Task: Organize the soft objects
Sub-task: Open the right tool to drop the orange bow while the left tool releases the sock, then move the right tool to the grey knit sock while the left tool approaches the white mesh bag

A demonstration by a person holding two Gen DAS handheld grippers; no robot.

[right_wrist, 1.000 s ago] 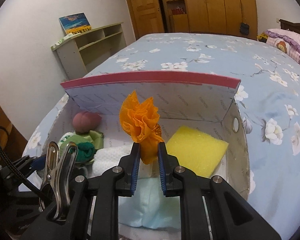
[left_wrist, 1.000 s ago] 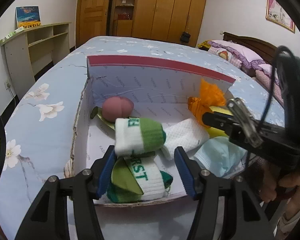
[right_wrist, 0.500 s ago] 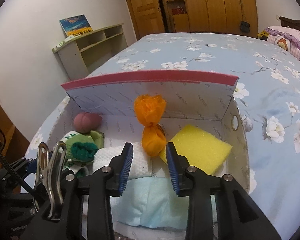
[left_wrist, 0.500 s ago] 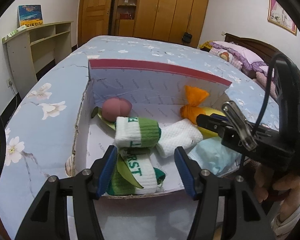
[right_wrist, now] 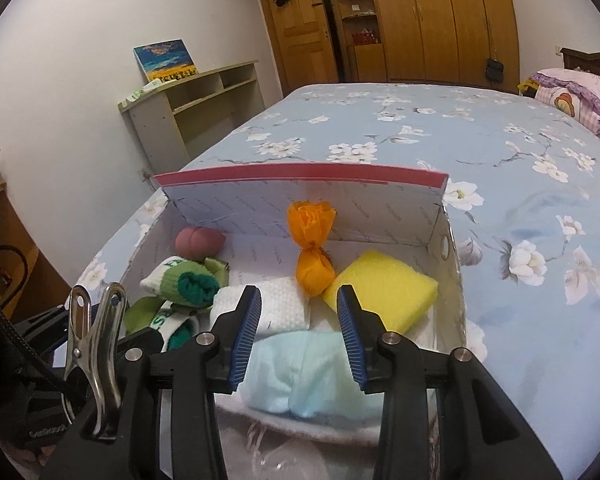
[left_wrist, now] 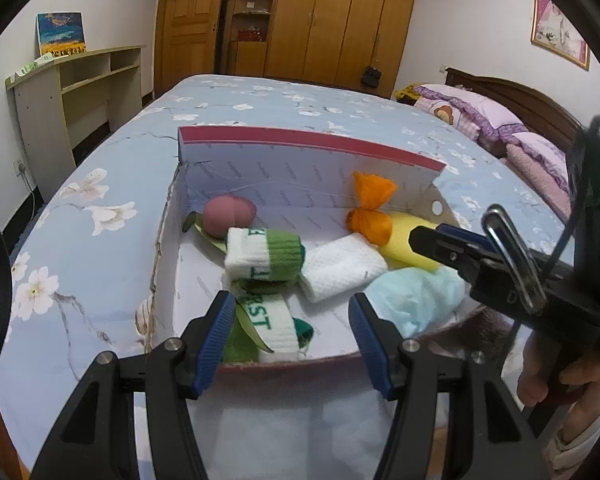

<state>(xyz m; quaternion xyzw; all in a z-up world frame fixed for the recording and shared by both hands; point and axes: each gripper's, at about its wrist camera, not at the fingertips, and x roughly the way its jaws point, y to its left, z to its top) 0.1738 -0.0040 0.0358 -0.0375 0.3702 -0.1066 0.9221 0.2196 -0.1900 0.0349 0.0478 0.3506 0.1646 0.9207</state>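
Observation:
An open cardboard box [left_wrist: 308, 142] [right_wrist: 300, 172] lies on the bed and holds several soft things. An orange cloth bundle [right_wrist: 314, 252] [left_wrist: 370, 216] stands against a yellow sponge [right_wrist: 384, 294] [left_wrist: 410, 246]. Beside them lie a white cloth [left_wrist: 342, 266] [right_wrist: 278, 308], a light blue cloth [right_wrist: 308, 372] [left_wrist: 414, 300], green-and-white socks [left_wrist: 266, 254] [right_wrist: 184, 284] and a pink ball [left_wrist: 228, 216] [right_wrist: 200, 242]. My right gripper [right_wrist: 298, 332] hovers near the box's front, its jaws opening with nothing between them. My left gripper [left_wrist: 292, 332] is open over the front left corner, above a sock, and holds nothing.
The box sits at the foot of a bed with a blue flowered sheet [right_wrist: 520, 168]. Pillows [left_wrist: 500, 120] lie at the far right. A shelf unit [left_wrist: 72, 92] stands by the left wall, wardrobes [left_wrist: 320, 20] at the back. A person's hand [left_wrist: 556, 376] grips the right tool.
The right gripper let go of the orange bundle, which now stands in the box, and drew back as its jaws spread. The left gripper also backed away slightly, still open.

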